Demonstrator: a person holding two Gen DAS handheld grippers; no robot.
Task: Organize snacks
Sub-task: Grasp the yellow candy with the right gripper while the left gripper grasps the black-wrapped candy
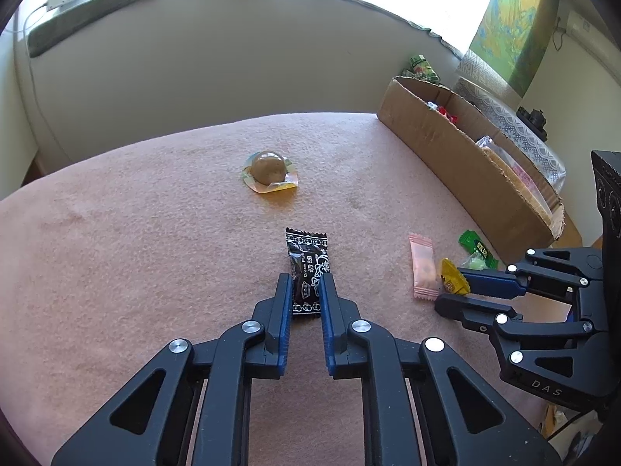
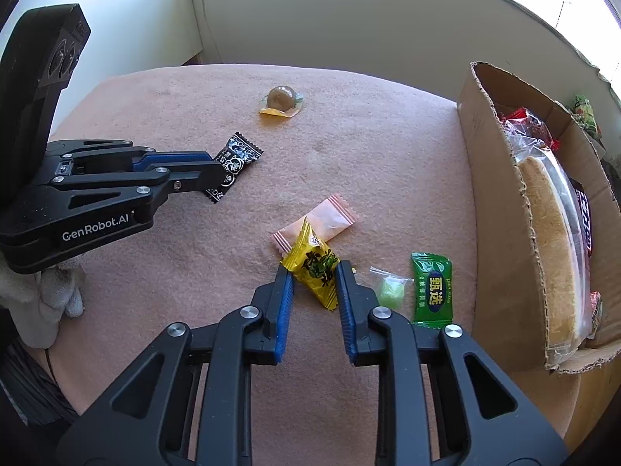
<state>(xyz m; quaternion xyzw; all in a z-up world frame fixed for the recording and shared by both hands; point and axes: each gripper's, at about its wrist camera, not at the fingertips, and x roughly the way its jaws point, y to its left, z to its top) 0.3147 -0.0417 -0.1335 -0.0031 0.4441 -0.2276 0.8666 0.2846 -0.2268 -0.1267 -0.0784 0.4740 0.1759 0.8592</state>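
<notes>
Two grippers, left gripper (image 1: pixel 306 287) pinching black candy (image 1: pixel 308 268), right gripper (image 2: pixel 314 275) pinching yellow candy (image 2: pixel 316 268)

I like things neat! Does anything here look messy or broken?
Yes. The brown cardboard box has ragged, torn edges along its rim. The yellow wrapped candy lies partly on top of the pale pink sachet on the pink cloth, not flat.

Each claw is matte black plastic with triangular cut-outs in its linkage arms, round silver rivets at the joints and blue ribbed pads lining the fingers. The left claw (image 2: pixel 223 173) bears white "GenRobot.AI" lettering; the right claw (image 1: pixel 452 285) shows "DAS". A white knitted glove (image 2: pixel 58 295) shows beneath the left one.
</notes>
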